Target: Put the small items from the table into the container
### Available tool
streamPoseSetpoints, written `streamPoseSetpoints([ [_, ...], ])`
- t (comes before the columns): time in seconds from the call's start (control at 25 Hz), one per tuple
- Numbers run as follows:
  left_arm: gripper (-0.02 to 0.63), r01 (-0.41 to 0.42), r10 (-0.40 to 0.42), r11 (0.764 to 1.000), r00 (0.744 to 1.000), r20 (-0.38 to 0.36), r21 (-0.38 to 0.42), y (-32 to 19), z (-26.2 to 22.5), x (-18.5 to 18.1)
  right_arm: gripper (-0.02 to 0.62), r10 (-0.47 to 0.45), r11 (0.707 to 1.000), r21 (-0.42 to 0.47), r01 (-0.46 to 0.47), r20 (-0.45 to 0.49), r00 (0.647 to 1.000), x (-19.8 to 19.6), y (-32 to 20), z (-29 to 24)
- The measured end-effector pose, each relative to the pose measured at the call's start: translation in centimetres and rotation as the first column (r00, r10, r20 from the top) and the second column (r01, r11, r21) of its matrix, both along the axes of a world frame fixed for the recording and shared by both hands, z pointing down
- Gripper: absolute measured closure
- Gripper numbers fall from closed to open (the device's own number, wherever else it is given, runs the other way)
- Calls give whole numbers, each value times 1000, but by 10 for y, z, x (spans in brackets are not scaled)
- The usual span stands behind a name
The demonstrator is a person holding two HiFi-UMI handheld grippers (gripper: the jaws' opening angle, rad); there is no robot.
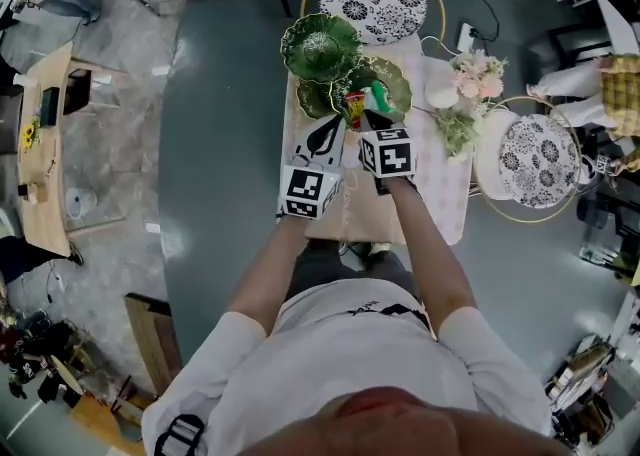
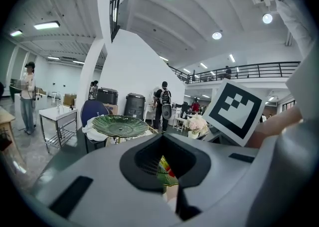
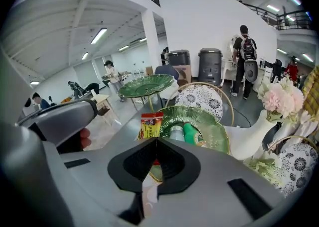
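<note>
Big open hall, and you're standing at a narrow table point(image 1: 440, 194) with a pale cloth. The red-and-yellow snack packet point(image 3: 151, 125) stands upright at the near rim of the green leaf-shaped dish point(image 3: 217, 131), next to a green bottle point(image 3: 193, 134) lying inside it. Your right gripper point(image 3: 156, 144) has its jaws pressed together, with the packet right at the tips. I can't tell if it's actually pinched. Your left gripper point(image 2: 163, 141) is closed too, just beside the right one and pointing at the same packet.

Table point(image 1: 435, 199) near edge free; green dish point(image 1: 318, 44) ahead, flower vase point(image 1: 441, 96) right.
</note>
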State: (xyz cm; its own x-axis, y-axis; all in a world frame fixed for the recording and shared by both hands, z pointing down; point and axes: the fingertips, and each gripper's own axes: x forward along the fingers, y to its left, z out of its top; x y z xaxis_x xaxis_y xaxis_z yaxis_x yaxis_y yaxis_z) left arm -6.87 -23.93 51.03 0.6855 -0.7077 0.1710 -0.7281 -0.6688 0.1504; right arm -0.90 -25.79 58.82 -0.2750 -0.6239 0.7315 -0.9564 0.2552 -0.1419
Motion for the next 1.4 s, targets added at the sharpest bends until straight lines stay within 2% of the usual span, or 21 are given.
streamPoseSetpoints([
  [0.24, 600, -15, 15, 1000, 1000, -6, -16, -13, 10, 2, 577, 14, 999, -32, -14, -19, 1000, 0, -11, 14],
  [0.72, 600, -13, 13, 999, 1000, 2, -37, -17, 21, -2, 557, 8, 1000, 28, -5, -109, 994, 3, -17, 7],
  [1.12, 600, 5, -4, 999, 1000, 20, -39, 13, 4, 9, 561, -1, 992, 122, 6, -38, 999, 7, 11, -32],
  [1.4, 600, 33, -32, 998, 999, 13, -62, 58, -21, 26, 572, -46, 980, 197, 31, 69, 997, 13, 53, -70],
])
